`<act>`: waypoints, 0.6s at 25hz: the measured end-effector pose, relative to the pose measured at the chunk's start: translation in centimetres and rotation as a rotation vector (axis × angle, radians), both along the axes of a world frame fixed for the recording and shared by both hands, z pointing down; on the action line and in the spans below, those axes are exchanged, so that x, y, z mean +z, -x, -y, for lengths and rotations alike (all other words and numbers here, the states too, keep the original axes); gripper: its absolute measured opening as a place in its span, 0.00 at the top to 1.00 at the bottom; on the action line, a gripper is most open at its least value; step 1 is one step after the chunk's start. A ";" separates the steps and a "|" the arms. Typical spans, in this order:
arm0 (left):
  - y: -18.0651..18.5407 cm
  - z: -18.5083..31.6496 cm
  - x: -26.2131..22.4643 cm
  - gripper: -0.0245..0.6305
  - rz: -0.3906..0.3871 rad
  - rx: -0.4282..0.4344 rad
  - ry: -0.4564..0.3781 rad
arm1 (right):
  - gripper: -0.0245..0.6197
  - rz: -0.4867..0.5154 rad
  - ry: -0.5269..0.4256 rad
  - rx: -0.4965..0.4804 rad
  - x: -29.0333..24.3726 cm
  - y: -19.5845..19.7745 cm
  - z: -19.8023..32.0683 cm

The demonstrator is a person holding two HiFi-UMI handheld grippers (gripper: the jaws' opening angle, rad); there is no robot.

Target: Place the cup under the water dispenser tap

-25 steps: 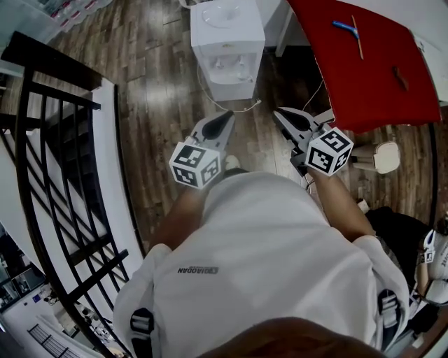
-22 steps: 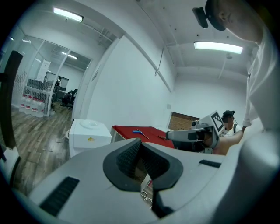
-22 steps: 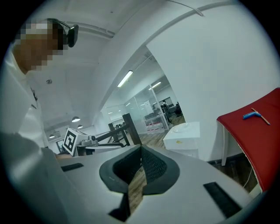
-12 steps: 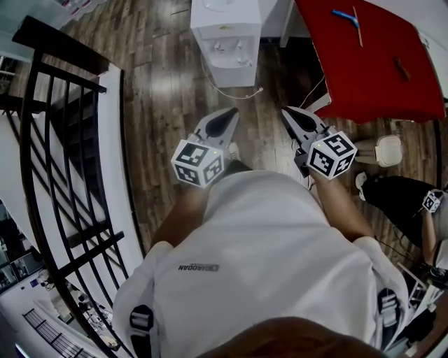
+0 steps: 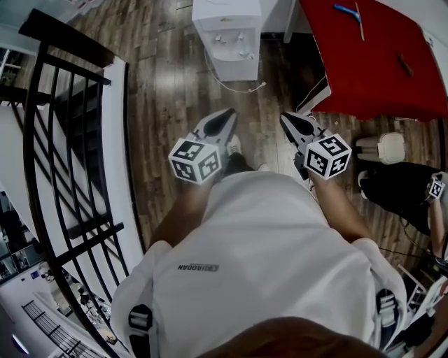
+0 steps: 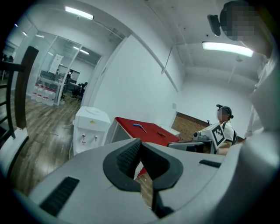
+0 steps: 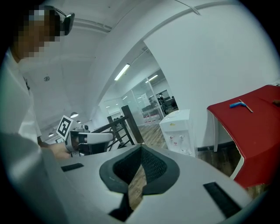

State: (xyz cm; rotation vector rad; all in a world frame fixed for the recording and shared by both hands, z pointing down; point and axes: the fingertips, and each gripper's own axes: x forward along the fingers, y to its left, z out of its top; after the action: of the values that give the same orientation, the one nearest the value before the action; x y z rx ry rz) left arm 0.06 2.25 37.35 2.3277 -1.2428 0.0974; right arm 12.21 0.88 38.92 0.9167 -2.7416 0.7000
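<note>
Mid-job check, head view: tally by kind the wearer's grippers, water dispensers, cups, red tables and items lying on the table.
Grippers: 2 (left gripper, right gripper)
Water dispenser: 1
Cups: 0 in view
Red table: 1
Items on the table: 3 (blue tool, thin stick, dark object)
Total: 7

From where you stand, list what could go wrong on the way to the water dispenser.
No cup shows in any view. The left gripper and right gripper are both shut and empty, so there may be nothing to place.
A white cable lies on the floor before the water dispenser: a possible trip.
The red table stands close on the right: a possible bump.
</note>
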 end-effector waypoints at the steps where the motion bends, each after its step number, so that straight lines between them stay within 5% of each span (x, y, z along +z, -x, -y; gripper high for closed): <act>1: -0.1 -0.2 0.1 0.97 0.010 0.000 -0.001 | 0.93 0.001 0.003 -0.002 0.1 -0.1 -0.2; 15: -1.3 -1.6 -0.7 0.97 0.085 0.022 -0.053 | 0.93 -0.006 -0.025 -0.029 -0.2 -0.1 -1.0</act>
State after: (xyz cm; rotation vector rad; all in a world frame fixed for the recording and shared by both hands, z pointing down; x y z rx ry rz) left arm 1.37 3.83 36.64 2.4055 -1.2758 0.1746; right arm 12.34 1.87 38.68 0.8805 -2.7590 0.6587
